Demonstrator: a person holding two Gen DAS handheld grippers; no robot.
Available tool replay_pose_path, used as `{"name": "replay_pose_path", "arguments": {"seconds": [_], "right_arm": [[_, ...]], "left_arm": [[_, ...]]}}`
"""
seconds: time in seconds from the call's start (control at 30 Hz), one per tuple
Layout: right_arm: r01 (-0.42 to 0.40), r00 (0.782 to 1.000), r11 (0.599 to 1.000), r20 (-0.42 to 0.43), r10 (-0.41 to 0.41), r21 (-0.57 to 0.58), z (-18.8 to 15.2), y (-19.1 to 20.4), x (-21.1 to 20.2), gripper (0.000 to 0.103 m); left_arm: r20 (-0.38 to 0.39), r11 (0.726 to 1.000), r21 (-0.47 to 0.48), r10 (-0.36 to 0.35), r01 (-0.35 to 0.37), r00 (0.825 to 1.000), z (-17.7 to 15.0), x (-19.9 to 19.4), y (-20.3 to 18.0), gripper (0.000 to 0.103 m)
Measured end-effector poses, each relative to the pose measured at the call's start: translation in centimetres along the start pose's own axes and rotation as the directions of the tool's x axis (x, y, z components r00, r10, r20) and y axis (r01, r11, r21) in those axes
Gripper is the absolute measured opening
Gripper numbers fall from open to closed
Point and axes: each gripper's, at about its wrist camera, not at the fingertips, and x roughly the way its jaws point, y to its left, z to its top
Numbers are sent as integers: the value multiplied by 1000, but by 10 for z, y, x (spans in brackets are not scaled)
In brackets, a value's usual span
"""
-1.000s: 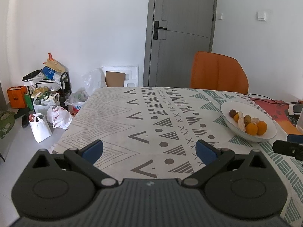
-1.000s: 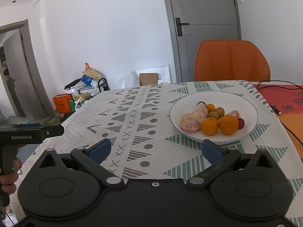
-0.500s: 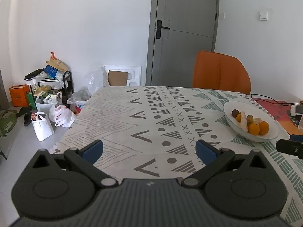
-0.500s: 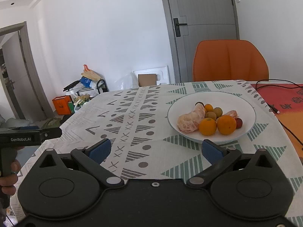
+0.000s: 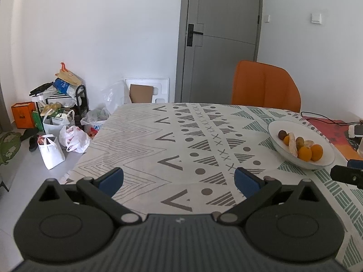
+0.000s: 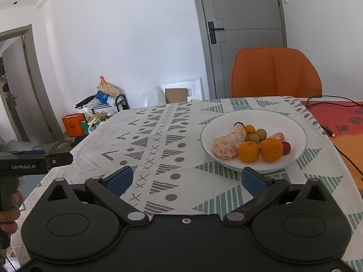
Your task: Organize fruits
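Note:
A white bowl [image 6: 292, 124] stands on the patterned tablecloth [image 6: 158, 145] and holds a peeled pomelo piece [image 6: 226, 146], two oranges [image 6: 271, 149] and several small fruits. My right gripper [image 6: 185, 179] is open and empty, just in front of the bowl's near rim. My left gripper [image 5: 179, 179] is open and empty over the bare cloth [image 5: 158, 149], well left of the bowl [image 5: 326, 156]. The left gripper's body shows at the left edge of the right wrist view [image 6: 34, 162], and the right gripper's tip shows at the right edge of the left wrist view [image 5: 347, 173].
An orange chair [image 6: 275, 72] stands behind the table's far edge. A red mat [image 6: 338, 120] with a black cable [image 6: 326, 128] lies right of the bowl. Bags and boxes [image 5: 54, 122] clutter the floor to the left. A grey door [image 5: 217, 45] is behind.
Both grippers have drawn back and risen slightly, so the bowl looks a little farther off in both views. Both stay open and empty. The fruits have not moved.

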Motion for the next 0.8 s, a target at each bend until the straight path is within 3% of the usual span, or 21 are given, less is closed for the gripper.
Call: {"name": "replay_pose_path", "arguments": {"seconds": [0.8], "right_arm": [[-9,999,995,-47,14,96,-12,-23,16,103]], "left_arm": [[-42,998,24,-49,50,998,-3,19,-12,103]]}}
